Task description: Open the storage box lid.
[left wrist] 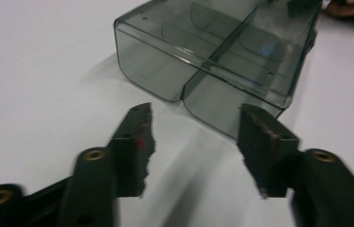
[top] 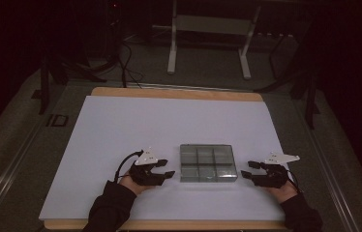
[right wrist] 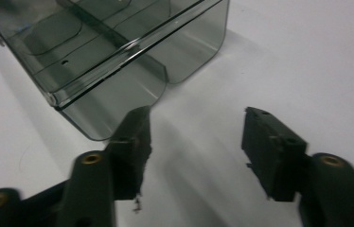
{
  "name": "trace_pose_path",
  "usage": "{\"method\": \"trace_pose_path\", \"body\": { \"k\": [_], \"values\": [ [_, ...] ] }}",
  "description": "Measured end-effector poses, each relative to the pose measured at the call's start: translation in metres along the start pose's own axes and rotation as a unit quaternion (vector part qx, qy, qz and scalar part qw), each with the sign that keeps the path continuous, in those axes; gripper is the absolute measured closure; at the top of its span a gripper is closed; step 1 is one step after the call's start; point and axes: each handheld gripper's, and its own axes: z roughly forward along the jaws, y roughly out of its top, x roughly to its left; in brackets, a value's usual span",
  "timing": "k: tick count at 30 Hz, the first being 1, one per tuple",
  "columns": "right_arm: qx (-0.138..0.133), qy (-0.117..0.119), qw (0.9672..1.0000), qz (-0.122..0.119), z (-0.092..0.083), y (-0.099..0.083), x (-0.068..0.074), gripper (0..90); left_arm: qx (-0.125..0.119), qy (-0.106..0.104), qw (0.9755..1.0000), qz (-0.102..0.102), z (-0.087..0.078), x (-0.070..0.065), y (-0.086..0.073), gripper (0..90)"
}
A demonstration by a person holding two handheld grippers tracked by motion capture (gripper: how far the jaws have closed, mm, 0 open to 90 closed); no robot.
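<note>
Two sleeved forearms come in at the near edge of the white table [top: 121, 125], each hand carrying a gripper: the left gripper [top: 167, 167] and the right gripper [top: 247, 169] both point inward with jaws parted and nothing between them. Between the two, just beyond their tips and touching neither, sits a smoky clear compartment box [top: 208, 163], flat on the table with its dividers showing. Farther back, past the table's far edge, stands a white metal frame [top: 208, 29] on the dark floor.
</note>
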Motion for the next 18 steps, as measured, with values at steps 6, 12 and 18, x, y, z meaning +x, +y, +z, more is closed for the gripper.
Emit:
{"method": "trace_pose_path", "body": {
  "k": [6, 12, 18],
  "values": [
    [0.006, 0.018, 0.9998, -0.011, 0.005, 0.001, 0.004, 60.6, 0.027, -0.010, 0.9996, 0.005, 0.011, 0.000, 0.002, 65.5],
    [0.019, 0.036, 0.9985, -0.035, 0.008, 0.002, 0.007, 86.1, 0.055, -0.021, 0.9973, 0.045, 0.023, -0.007, 0.003, 80.6],
    [0.025, 0.043, 0.9973, -0.053, 0.010, 0.005, 0.012, 90.0, 0.041, -0.028, 0.9975, 0.051, 0.022, -0.007, 0.007, 90.0]
  ]
}}
